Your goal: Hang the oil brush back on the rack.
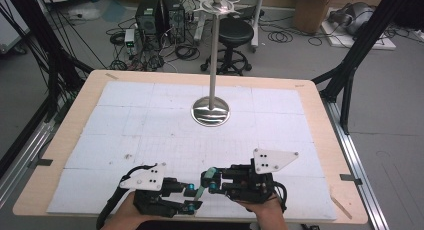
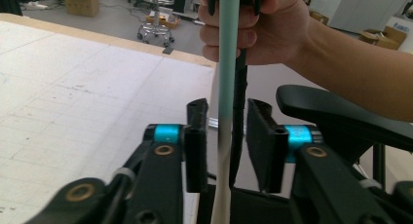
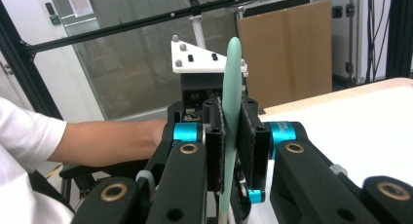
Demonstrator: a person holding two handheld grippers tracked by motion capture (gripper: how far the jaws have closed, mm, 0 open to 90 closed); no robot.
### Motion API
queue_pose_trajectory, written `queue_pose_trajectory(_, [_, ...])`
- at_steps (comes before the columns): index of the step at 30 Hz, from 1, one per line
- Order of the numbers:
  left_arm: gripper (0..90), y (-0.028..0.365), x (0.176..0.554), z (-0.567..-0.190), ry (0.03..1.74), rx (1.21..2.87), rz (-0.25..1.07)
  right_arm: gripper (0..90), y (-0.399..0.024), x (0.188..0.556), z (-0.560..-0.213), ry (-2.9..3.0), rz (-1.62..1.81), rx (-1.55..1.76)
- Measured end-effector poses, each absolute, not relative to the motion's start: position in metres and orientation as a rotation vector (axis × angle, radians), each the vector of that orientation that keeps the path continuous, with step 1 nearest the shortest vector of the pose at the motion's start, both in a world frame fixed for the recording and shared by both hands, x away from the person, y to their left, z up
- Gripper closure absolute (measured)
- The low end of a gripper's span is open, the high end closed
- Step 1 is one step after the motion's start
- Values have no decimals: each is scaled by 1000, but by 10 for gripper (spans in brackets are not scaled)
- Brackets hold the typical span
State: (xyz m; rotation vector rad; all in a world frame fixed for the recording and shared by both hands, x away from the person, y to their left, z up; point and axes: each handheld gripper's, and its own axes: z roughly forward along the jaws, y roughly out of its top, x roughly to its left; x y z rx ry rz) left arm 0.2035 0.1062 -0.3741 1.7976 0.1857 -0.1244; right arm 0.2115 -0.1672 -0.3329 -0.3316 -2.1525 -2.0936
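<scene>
Wooden tabletop (image 1: 60,140) carried white gridded mat (image 1: 150,125). Chrome stand (image 1: 212,110) stood upright at mat's far centre. Near edge: right claw (image 1: 209,182) clamped pale green spatula (image 3: 231,87); left claw (image 1: 191,197) parted around its handle, not touching.

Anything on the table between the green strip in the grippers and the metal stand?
Nothing visible. The right gripper is shut on the green strip, the open left gripper around its other end. Only bare white mat lies between there and the stand.
</scene>
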Motion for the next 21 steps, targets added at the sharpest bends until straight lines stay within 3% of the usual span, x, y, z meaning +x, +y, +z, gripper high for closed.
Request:
queue_pose_trajectory(3, [805,107,203,-375,182,1796,-127,818,-166,211,-333,-2157,-2084,-333])
queue_pose_trajectory(6, [840,107,204,-375,189,1807,-98,789,-165,211,-334,-2159,-2088,-341])
queue_pose_trajectory(8, [841,108,204,-375,208,1803,-84,520,-164,210,-334,-2138,-2124,-419])
queue_pose_trajectory(11, [842,109,204,-375,236,1782,-66,488,-164,210,-336,-2120,-2161,-489])
queue_pose_trajectory(15, [842,111,205,-373,261,1746,-59,483,-162,209,-338,-2142,-2163,-523])
queue_pose_trajectory(19, [842,114,206,-373,272,1720,-67,585,-155,209,-341,-2155,-2148,-502])
queue_pose_trajectory(21, [842,114,207,-373,272,1718,-66,682,-153,210,-341,-2147,-2149,-478])
